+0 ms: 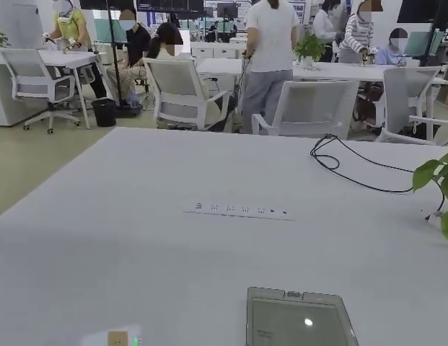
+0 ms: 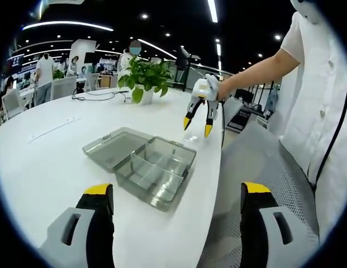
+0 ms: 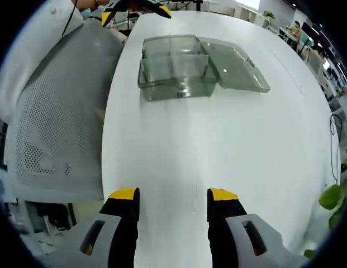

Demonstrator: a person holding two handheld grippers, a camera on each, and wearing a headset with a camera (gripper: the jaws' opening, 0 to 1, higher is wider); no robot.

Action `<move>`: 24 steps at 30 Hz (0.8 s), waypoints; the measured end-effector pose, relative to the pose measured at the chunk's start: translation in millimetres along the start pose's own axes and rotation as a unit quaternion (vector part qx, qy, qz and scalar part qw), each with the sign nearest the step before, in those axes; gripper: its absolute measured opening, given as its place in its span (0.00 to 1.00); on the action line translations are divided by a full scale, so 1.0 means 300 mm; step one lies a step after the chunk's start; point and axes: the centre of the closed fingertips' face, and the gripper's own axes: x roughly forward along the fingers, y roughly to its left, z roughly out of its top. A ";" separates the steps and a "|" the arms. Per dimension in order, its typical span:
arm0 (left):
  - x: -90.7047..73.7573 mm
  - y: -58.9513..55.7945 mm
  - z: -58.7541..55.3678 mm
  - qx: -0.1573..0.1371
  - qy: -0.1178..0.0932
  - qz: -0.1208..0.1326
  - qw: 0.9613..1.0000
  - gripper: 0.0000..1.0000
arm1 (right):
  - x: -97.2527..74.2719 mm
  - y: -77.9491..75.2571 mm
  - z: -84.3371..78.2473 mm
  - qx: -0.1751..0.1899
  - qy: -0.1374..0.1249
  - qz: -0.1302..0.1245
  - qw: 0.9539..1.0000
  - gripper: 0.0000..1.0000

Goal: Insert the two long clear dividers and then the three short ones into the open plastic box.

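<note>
Finds clear plastic box (image 2: 156,170) open on white desk (image 2: 50,162), near its edge, lid (image 2: 109,148) flat alongside, partitions (image 2: 162,162) visible inside. Records left claw (image 2: 176,188) spread wide, empty, short of box. Records right claw (image 2: 196,128) parted, empty, above desk beyond box.

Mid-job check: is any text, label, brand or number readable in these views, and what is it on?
No text is readable.
Faint mark on the clear plastic box: too blurred to read.
Marks along the socket strip: too small to read.
Small tag at the head view's bottom left: blurred.
Overhead screens far behind: too small to read.
</note>
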 end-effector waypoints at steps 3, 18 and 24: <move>0.000 -0.001 -0.003 0.000 0.002 -0.001 1.000 0.97 | 0.012 0.003 -0.012 -0.005 0.012 0.001 1.000 0.49; -0.004 -0.002 -0.011 -0.006 0.004 0.000 1.000 0.96 | 0.052 -0.031 -0.075 -0.030 0.039 -0.006 0.999 0.45; -0.007 0.001 -0.010 -0.009 0.001 0.002 1.000 0.96 | 0.051 -0.038 -0.081 -0.038 0.042 -0.017 0.998 0.42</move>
